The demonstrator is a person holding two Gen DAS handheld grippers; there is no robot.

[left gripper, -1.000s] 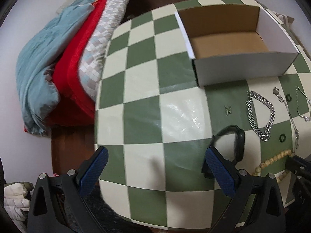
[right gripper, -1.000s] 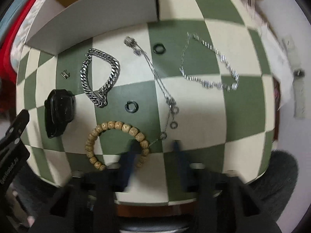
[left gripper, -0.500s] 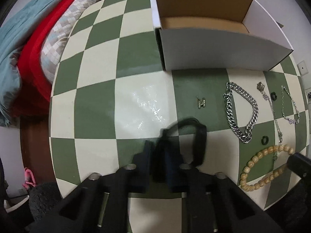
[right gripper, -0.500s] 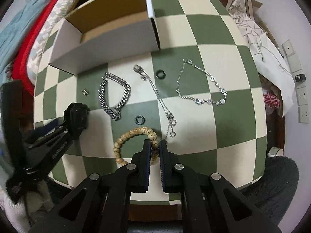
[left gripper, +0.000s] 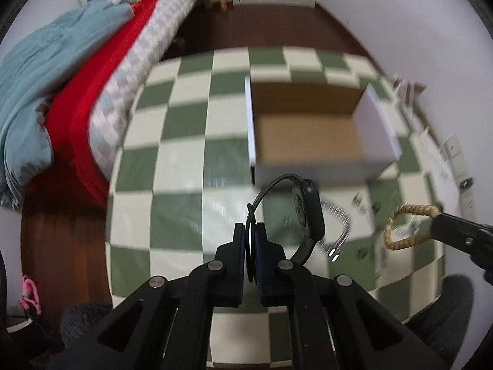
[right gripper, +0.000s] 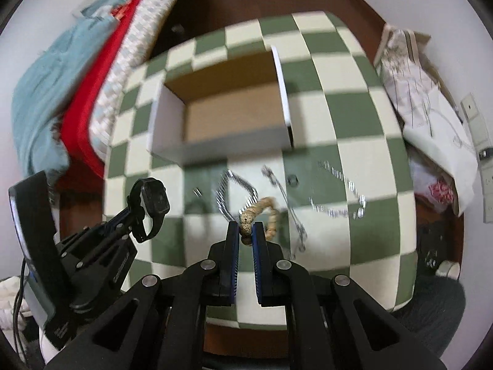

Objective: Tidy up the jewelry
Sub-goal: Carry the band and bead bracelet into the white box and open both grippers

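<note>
My left gripper is shut on the strap of a black watch and holds it above the checkered table, in front of an open white cardboard box. My right gripper is shut on a wooden bead bracelet, lifted off the table; the bracelet also shows in the left wrist view. The left gripper with the watch shows at the left of the right wrist view. A thick silver chain, a thin necklace, another silver chain and a dark ring lie blurred on the table.
The round table has a green and cream checkered cloth. A bed with red and blue bedding lies to the left. A white bag sits off the table's right edge. The box is empty inside.
Both grippers have lifted off the table, the left with the watch and the right with the bead bracelet, and both views now look toward the box.
</note>
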